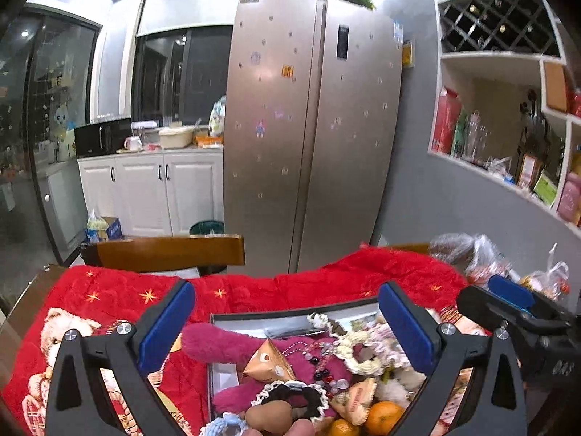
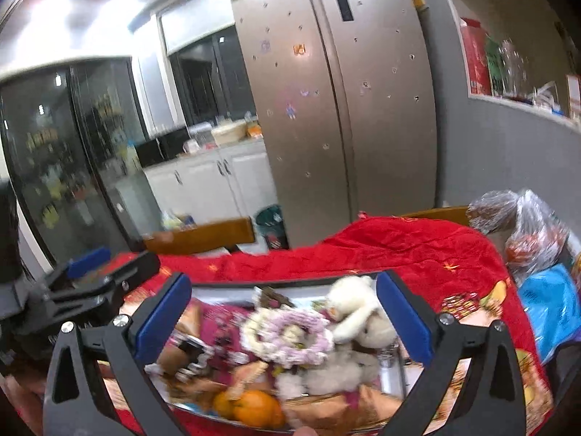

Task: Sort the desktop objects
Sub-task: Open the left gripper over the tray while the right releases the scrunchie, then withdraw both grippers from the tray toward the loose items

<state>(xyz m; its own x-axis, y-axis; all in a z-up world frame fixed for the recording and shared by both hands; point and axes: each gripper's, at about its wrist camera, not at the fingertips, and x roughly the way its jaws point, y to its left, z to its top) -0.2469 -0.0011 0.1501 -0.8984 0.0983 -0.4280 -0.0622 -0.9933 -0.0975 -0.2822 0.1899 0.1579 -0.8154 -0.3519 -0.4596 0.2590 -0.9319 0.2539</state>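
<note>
A shallow tray (image 1: 290, 315) heaped with small things lies on a red blanket (image 1: 109, 298). In it I see a magenta plush (image 1: 218, 345), a bead bracelet (image 1: 321, 361), a black scrunchie (image 1: 294, 398), wrapped snacks (image 1: 268, 361) and oranges (image 1: 383, 416). My left gripper (image 1: 287, 323) is open above the tray, empty. In the right wrist view the tray (image 2: 225, 288) holds a white plush bear (image 2: 357, 299), a pink-and-white scrunchie (image 2: 287, 334) and oranges (image 2: 256, 408). My right gripper (image 2: 285, 312) is open above it, empty. Each gripper shows in the other's view: right one (image 1: 515, 312), left one (image 2: 94, 283).
Plastic bags of goods (image 2: 523, 229) and a blue packet (image 2: 552, 305) lie at the table's right end. A wooden chair back (image 1: 170, 252) stands behind the table. A steel fridge (image 1: 312, 127), white cabinets (image 1: 152, 192) and wall shelves (image 1: 508, 109) are beyond.
</note>
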